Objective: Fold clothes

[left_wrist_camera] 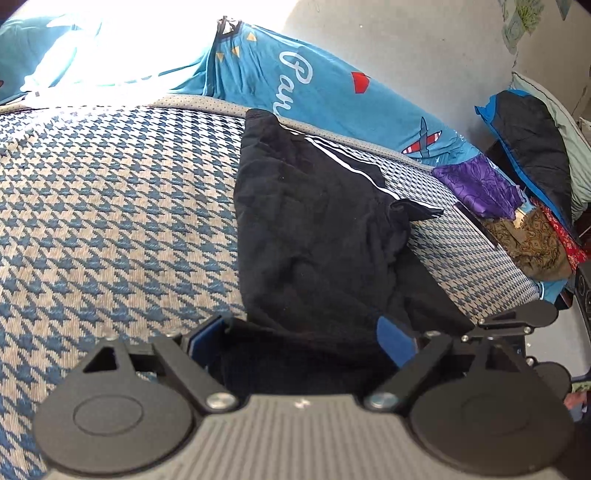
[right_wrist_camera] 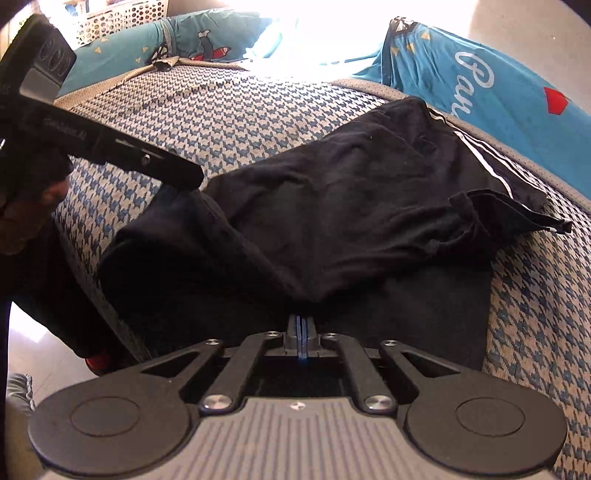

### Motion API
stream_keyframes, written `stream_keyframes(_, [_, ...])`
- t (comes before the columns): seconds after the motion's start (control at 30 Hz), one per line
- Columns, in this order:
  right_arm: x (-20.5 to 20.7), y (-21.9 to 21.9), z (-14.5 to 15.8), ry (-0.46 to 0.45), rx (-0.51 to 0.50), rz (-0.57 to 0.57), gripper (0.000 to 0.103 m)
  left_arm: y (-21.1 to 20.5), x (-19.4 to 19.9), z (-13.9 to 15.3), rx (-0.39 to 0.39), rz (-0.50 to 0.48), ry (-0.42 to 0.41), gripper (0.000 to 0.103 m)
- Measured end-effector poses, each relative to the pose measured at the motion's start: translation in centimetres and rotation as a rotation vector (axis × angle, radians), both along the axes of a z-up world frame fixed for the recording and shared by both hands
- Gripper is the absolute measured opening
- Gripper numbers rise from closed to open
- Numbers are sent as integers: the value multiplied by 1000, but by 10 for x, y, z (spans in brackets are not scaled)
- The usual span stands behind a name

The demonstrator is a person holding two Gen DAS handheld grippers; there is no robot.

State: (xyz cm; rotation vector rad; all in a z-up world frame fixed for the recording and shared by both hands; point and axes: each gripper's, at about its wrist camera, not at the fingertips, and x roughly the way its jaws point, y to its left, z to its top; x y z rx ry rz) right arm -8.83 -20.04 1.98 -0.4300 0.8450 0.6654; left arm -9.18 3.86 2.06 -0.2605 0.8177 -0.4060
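Note:
A black garment with white side stripes [left_wrist_camera: 314, 221] [right_wrist_camera: 351, 192] lies crumpled on the blue-and-beige houndstooth bedcover [left_wrist_camera: 110, 203] [right_wrist_camera: 221, 110]. My left gripper [left_wrist_camera: 300, 339] stands open wide at the garment's near end, with cloth lying between its blue pads [left_wrist_camera: 395, 341] but not pressed. My right gripper [right_wrist_camera: 303, 325] is shut, its blue pads together and pinching a fold of the black cloth that tents up at the tips. In the right wrist view one of the left gripper's fingers [right_wrist_camera: 166, 170] touches the garment's left edge. The right gripper [left_wrist_camera: 480, 325] shows at the garment's right edge.
A teal pillow with white lettering [left_wrist_camera: 314, 85] [right_wrist_camera: 480, 74] lies along the far side of the bed. Purple and brown clothes [left_wrist_camera: 480, 184] are piled at the right. A white perforated basket [right_wrist_camera: 122, 14] stands behind the bed. Floor [right_wrist_camera: 29, 332] shows past the near left edge.

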Motion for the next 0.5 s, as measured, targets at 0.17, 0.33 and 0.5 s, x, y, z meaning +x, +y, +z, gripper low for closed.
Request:
stream_keyframes(0.17, [8,-17,11,-7,109,-108,2,-14,-3,-4,30,-58,5,92])
stream_keyframes(0.33, [31,-35,16,16,218,-283,3,-28,-10,-8,55,-136,14,92])
stream_keyframes(0.5, [43,-38,19,25,320,-335,4,-34,-24,-3,63,-193,-14,92])
